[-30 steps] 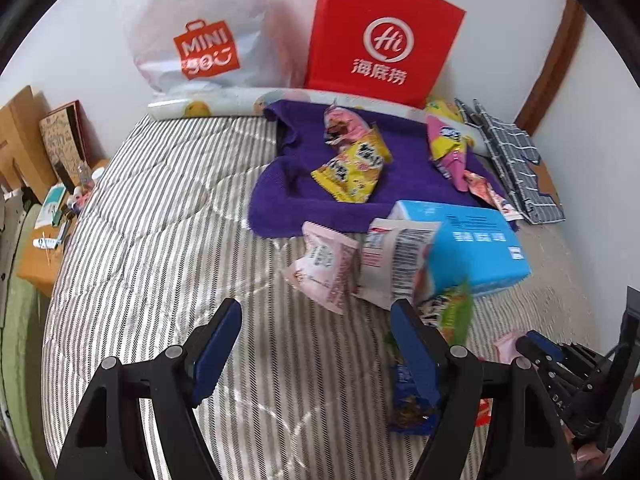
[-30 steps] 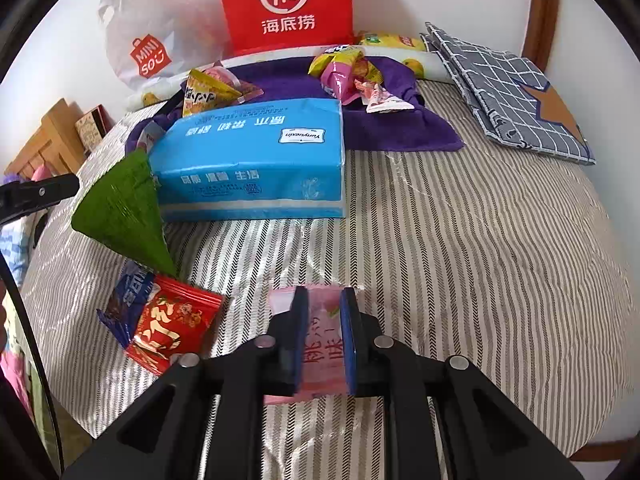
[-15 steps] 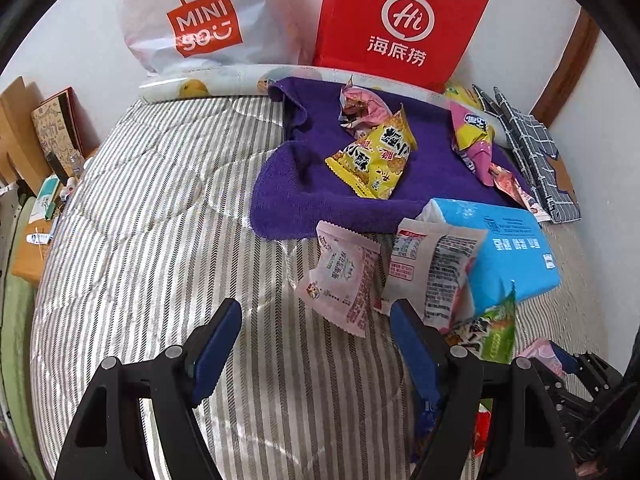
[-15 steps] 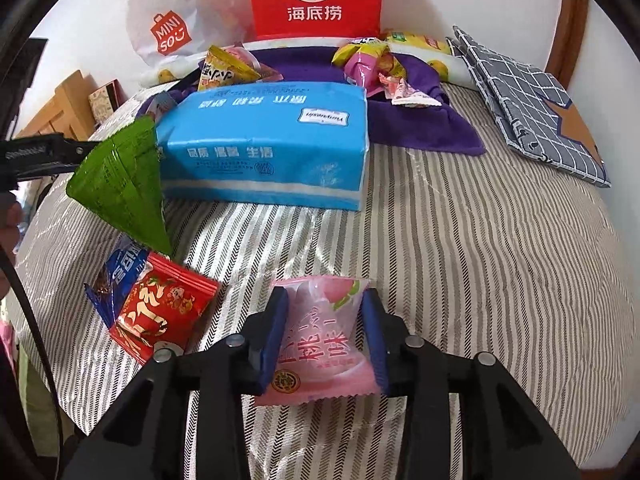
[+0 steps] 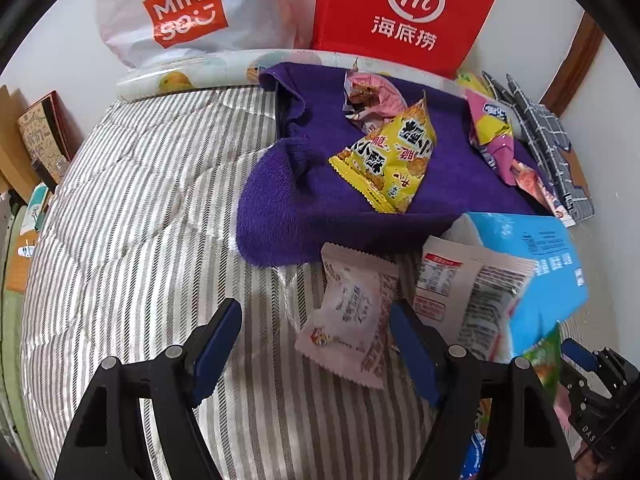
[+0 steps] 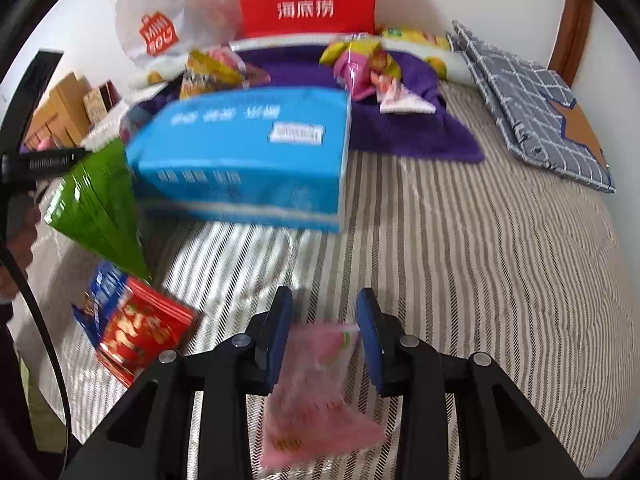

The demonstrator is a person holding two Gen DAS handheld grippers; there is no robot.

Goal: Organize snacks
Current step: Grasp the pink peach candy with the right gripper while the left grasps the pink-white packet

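Observation:
My left gripper [image 5: 314, 348] hangs open low over the striped bed cover [image 5: 140, 220]. A pale pink snack packet [image 5: 352, 316] lies between its fingers, close to the right one and untouched. Beside it a white packet with a barcode [image 5: 472, 296] leans on the blue tissue pack [image 5: 548, 264]. My right gripper [image 6: 324, 328] stands partly open. A blurred pink peach packet [image 6: 316, 384] sits between and below its pads, which do not press on it. The purple towel [image 5: 304, 208] holds a yellow snack bag [image 5: 388, 160] and other packets.
A green bag [image 6: 100, 208] and a red packet [image 6: 140, 332] over a blue one lie left of the right gripper. A red paper bag [image 5: 404, 12] and a white plastic bag [image 5: 180, 12] stand against the wall. A grey checked cloth [image 6: 532, 100] lies at far right.
The left gripper has come forward and down to the pale pink packet. The right gripper's jaws have parted from the pink peach packet, which now sits lower between them.

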